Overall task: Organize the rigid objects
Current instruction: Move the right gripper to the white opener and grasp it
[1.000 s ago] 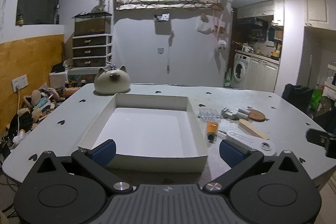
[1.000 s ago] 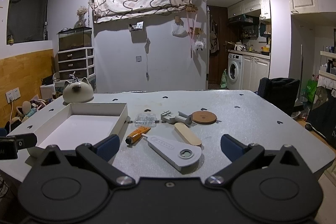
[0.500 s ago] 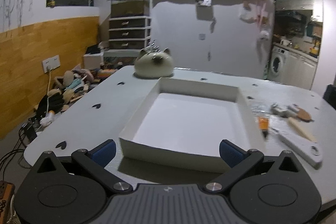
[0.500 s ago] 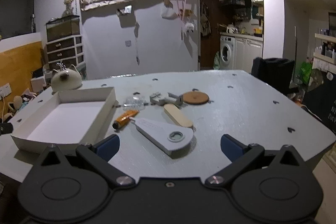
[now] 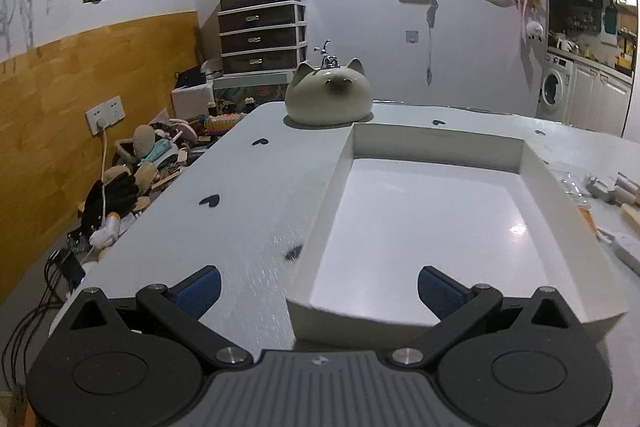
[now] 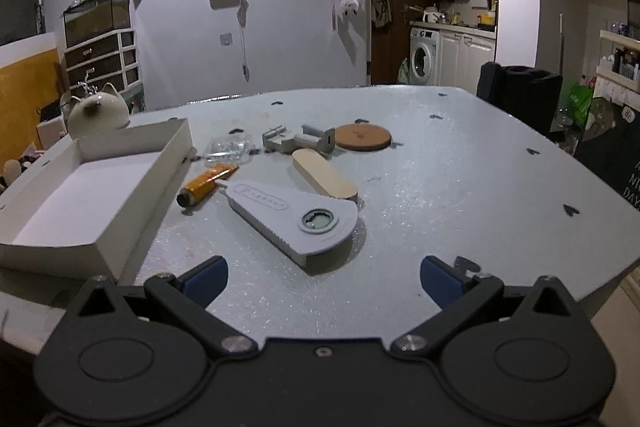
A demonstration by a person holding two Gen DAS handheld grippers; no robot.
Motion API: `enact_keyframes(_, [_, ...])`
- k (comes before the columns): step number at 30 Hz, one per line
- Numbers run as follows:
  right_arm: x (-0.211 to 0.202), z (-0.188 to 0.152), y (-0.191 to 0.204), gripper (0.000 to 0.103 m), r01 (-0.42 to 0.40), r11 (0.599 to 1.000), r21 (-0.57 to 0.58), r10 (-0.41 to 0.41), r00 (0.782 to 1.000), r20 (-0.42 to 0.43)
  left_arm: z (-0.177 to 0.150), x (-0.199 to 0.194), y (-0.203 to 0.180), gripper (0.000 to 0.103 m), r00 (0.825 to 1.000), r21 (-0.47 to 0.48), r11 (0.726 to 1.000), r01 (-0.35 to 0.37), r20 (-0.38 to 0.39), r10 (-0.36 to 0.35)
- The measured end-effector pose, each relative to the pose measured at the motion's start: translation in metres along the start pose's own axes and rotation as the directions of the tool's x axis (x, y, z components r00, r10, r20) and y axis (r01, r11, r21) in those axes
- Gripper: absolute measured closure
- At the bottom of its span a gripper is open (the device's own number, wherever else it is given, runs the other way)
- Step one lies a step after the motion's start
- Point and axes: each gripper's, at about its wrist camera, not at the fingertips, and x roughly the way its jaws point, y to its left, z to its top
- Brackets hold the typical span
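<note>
A white shallow box (image 5: 436, 153) (image 6: 176, 143) lies empty on the grey table. My left gripper (image 5: 318, 289) is open, straddling the box's near left corner. To the box's right lie an orange tube (image 6: 206, 183), a grey fan-shaped tool (image 6: 296, 213), a beige oblong piece (image 6: 324, 173), a round cork coaster (image 6: 362, 137), a grey clamp-like part (image 6: 300, 139) and a clear plastic piece (image 6: 230, 149). My right gripper (image 6: 322, 277) is open just in front of the grey tool, holding nothing.
A cat-shaped ceramic pot (image 5: 328, 95) stands behind the box at the table's far left. The table's left edge drops to floor clutter (image 5: 132, 179). A black chair (image 6: 520, 95) stands beyond the right edge.
My left gripper has swung left and come closer to the box's near left corner. My right gripper has moved forward toward the grey tool, which now looms larger.
</note>
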Motion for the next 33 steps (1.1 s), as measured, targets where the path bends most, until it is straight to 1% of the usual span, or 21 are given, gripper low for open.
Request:
enact_keyframes(5, [0.03, 0.008, -0.006, 0.0, -0.032, 0.999, -0.015, 0.032, 0.999, -0.005, 0.007, 0.023, 0.012, 0.0, 0.997, 0.002, 0.998, 0.058, -0.043, -0.058])
enact_keyframes(7, [0.043, 0.014, -0.01, 0.0, -0.047, 0.998, -0.03, 0.047, 0.999, -0.009, 0.01, 0.031, 0.012, 0.0, 0.996, 0.016, 0.997, 0.069, -0.062, -0.068])
enact_keyframes(9, [0.057, 0.021, -0.014, 0.0, -0.069, 0.996, -0.056, 0.068, 0.998, -0.016, 0.011, 0.038, 0.011, 0.0, 0.994, 0.024, 0.997, 0.07, -0.084, -0.068])
enact_keyframes(12, [0.078, 0.034, -0.019, 0.0, -0.106, 0.989, -0.106, 0.103, 0.994, -0.034, 0.012, 0.047, 0.012, 0.0, 0.989, 0.001, 0.995, 0.104, -0.106, -0.103])
enact_keyframes(15, [0.099, 0.045, -0.024, 0.0, -0.185, 0.975, -0.125, 0.176, 0.981, -0.083, 0.013, 0.053, 0.013, 0.0, 0.985, -0.02, 0.992, 0.124, -0.116, -0.125])
enact_keyframes(17, [0.113, 0.053, -0.026, 0.0, -0.232, 0.963, -0.14, 0.217, 0.97, -0.114, 0.015, 0.057, 0.016, 0.003, 0.983, -0.045, 0.991, 0.13, -0.126, -0.135])
enact_keyframes(19, [0.124, 0.061, -0.025, 0.0, -0.285, 0.943, -0.172, 0.261, 0.954, -0.146, 0.017, 0.061, 0.018, 0.013, 0.982, -0.066, 0.99, 0.123, -0.137, -0.131])
enact_keyframes(20, [0.13, 0.064, -0.024, 0.0, -0.307, 0.933, -0.186, 0.279, 0.946, -0.165, 0.017, 0.063, 0.019, 0.016, 0.98, -0.077, 0.989, 0.128, -0.145, -0.138])
enact_keyframes(21, [0.135, 0.066, -0.023, 0.0, -0.334, 0.922, -0.196, 0.299, 0.936, -0.186, 0.018, 0.065, 0.02, 0.022, 0.978, -0.089, 0.987, 0.134, -0.152, -0.147])
enact_keyframes(22, [0.142, 0.069, -0.022, 0.0, -0.371, 0.906, -0.202, 0.328, 0.919, -0.217, 0.018, 0.066, 0.021, 0.026, 0.976, -0.095, 0.986, 0.138, -0.158, -0.152])
enact_keyframes(23, [0.147, 0.07, -0.022, 0.0, -0.401, 0.894, -0.201, 0.35, 0.904, -0.244, 0.019, 0.068, 0.021, 0.028, 0.974, -0.094, 0.986, 0.138, -0.165, -0.153])
enact_keyframes(24, [0.151, 0.071, -0.021, 0.0, -0.419, 0.885, -0.204, 0.363, 0.894, -0.262, 0.019, 0.07, 0.021, 0.032, 0.974, -0.09, 0.986, 0.138, -0.171, -0.151])
enact_keyframes(25, [0.151, 0.072, -0.02, 0.0, -0.418, 0.881, -0.221, 0.359, 0.896, -0.261, 0.02, 0.071, 0.022, 0.038, 0.972, -0.087, 0.986, 0.141, -0.175, -0.154])
enact_keyframes(26, [0.152, 0.073, -0.018, 0.0, -0.42, 0.876, -0.235, 0.356, 0.894, -0.272, 0.02, 0.073, 0.022, 0.041, 0.971, -0.086, 0.986, 0.146, -0.18, -0.16])
enact_keyframes(27, [0.153, 0.074, -0.018, 0.001, -0.422, 0.874, -0.242, 0.353, 0.892, -0.282, 0.021, 0.075, 0.022, 0.046, 0.969, -0.083, 0.985, 0.149, -0.185, -0.162])
enact_keyframes(28, [0.153, 0.075, -0.017, 0.001, -0.427, 0.871, -0.245, 0.353, 0.889, -0.293, 0.021, 0.076, 0.021, 0.05, 0.968, -0.08, 0.985, 0.151, -0.189, -0.164])
enact_keyframes(29, [0.151, 0.075, -0.016, 0.002, -0.439, 0.865, -0.243, 0.362, 0.881, -0.304, 0.021, 0.078, 0.021, 0.053, 0.967, -0.077, 0.985, 0.152, -0.193, -0.164])
enact_keyframes(30, [0.15, 0.075, -0.014, 0.002, -0.451, 0.859, -0.244, 0.37, 0.874, -0.314, 0.02, 0.079, 0.021, 0.06, 0.966, -0.071, 0.986, 0.153, -0.198, -0.164])
enact_keyframes(31, [0.147, 0.074, -0.012, 0.002, -0.466, 0.849, -0.25, 0.38, 0.866, -0.324, 0.02, 0.081, 0.021, 0.07, 0.966, -0.069, 0.986, 0.154, -0.201, -0.165])
enact_keyframes(32, [0.144, 0.072, -0.01, 0.003, -0.468, 0.844, -0.263, 0.377, 0.865, -0.331, 0.02, 0.082, 0.021, 0.072, 0.966, -0.066, 0.987, 0.148, -0.202, -0.159])
enact_keyframes(33, [0.141, 0.07, -0.008, 0.004, -0.472, 0.838, -0.274, 0.373, 0.862, -0.343, 0.019, 0.082, 0.022, 0.078, 0.968, -0.06, 0.988, 0.14, -0.202, -0.149])
